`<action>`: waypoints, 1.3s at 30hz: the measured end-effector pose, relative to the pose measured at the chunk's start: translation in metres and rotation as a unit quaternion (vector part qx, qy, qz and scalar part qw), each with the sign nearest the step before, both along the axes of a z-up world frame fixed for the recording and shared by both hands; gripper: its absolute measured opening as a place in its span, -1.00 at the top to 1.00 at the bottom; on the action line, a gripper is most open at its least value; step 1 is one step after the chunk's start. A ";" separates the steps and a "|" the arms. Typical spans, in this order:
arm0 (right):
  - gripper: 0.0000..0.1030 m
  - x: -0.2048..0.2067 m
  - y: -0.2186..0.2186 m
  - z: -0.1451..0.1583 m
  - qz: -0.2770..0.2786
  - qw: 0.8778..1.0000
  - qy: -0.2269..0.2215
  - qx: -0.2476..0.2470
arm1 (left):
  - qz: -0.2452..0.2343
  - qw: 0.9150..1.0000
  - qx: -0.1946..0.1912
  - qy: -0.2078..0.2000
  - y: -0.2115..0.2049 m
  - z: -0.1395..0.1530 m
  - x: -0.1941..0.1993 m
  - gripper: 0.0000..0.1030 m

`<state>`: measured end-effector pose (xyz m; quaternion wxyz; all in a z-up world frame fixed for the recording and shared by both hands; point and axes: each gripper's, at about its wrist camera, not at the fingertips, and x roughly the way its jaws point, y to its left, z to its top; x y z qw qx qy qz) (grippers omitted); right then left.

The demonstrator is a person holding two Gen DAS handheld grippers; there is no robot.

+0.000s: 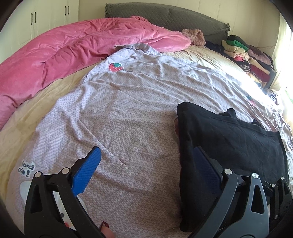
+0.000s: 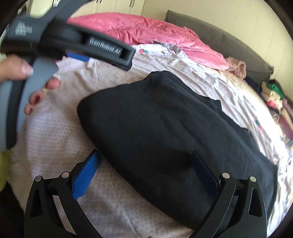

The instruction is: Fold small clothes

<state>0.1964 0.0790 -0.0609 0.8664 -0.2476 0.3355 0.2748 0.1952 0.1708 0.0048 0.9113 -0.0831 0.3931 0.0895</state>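
Note:
A black garment [image 2: 161, 131], folded into a long flat shape, lies on the lilac patterned sheet [image 1: 113, 113]; it also shows at the right of the left wrist view [image 1: 228, 139]. My left gripper [image 1: 148, 159] is open and empty, its right finger over the garment's left edge and its left finger over bare sheet. My right gripper [image 2: 146, 161] is open and empty, hovering over the garment's near end. The left gripper's body [image 2: 77, 42], held in a hand, shows blurred at the upper left of the right wrist view.
A pink duvet [image 1: 77, 49] is bunched along the far left of the bed. A grey headboard cushion [image 1: 164, 16] stands behind. A stack of folded clothes [image 1: 243, 55] sits at the far right edge. White wardrobe doors [image 1: 49, 16] are beyond.

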 end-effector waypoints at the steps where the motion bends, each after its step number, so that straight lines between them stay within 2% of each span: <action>1: -0.91 -0.001 0.003 -0.003 0.004 1.000 -0.012 -0.010 | 0.000 1.000 0.000 0.002 0.000 -0.001 0.001 -0.82; 11: -0.86 0.010 0.015 -0.009 0.014 0.998 -0.052 -0.024 | -0.002 1.000 -0.002 0.010 -0.005 -0.003 0.009 -0.82; 12: -0.66 0.009 0.014 -0.008 0.016 0.998 -0.053 -0.020 | -0.003 1.000 -0.004 0.011 -0.005 -0.003 0.011 -0.82; 14: -0.54 0.011 0.013 -0.007 0.020 0.998 -0.052 -0.012 | -0.001 1.000 -0.013 0.013 -0.005 -0.003 0.016 -0.82; 17: -0.18 0.011 0.008 -0.001 0.021 0.998 -0.051 0.007 | -0.006 0.999 -0.039 0.015 -0.005 -0.002 0.024 -0.82; 19: 0.25 0.014 0.000 0.006 0.017 0.998 -0.050 0.030 | -0.016 0.998 -0.052 0.019 -0.011 -0.003 0.031 -0.82; 22: 0.62 0.018 -0.013 0.015 0.019 0.997 -0.028 0.071 | -0.032 0.997 -0.063 0.028 -0.020 -0.005 0.039 -0.82; 26: 0.70 0.021 -0.029 0.025 0.023 0.993 -0.006 0.116 | -0.045 0.994 -0.091 0.035 -0.029 -0.004 0.046 -0.82; 29: 0.72 0.019 -0.040 0.033 0.025 0.989 -0.006 0.146 | -0.055 0.989 -0.130 0.038 -0.034 -0.002 0.051 -0.82; 32: 0.73 0.013 -0.051 0.043 0.026 0.986 -0.024 0.161 | -0.074 0.976 -0.201 0.041 -0.041 -0.001 0.056 -0.81; 33: 0.73 0.011 -0.055 0.047 0.026 0.985 -0.029 0.167 | -0.081 0.970 -0.227 0.039 -0.046 0.000 0.057 -0.73; 35: 0.73 0.007 -0.064 0.051 0.025 0.984 -0.035 0.174 | -0.091 0.967 -0.235 0.038 -0.056 0.004 0.058 -0.32; 36: 0.74 0.005 -0.069 0.054 0.023 0.983 -0.038 0.181 | -0.096 0.967 -0.234 0.038 -0.062 0.007 0.059 -0.03; 37: 0.74 0.004 -0.075 0.056 0.021 0.982 -0.041 0.185 | -0.101 0.967 -0.230 0.039 -0.071 0.011 0.059 0.13; 39: 0.75 0.002 -0.089 0.061 0.009 0.979 -0.050 0.198 | -0.110 0.970 -0.215 0.036 -0.088 0.020 0.059 0.33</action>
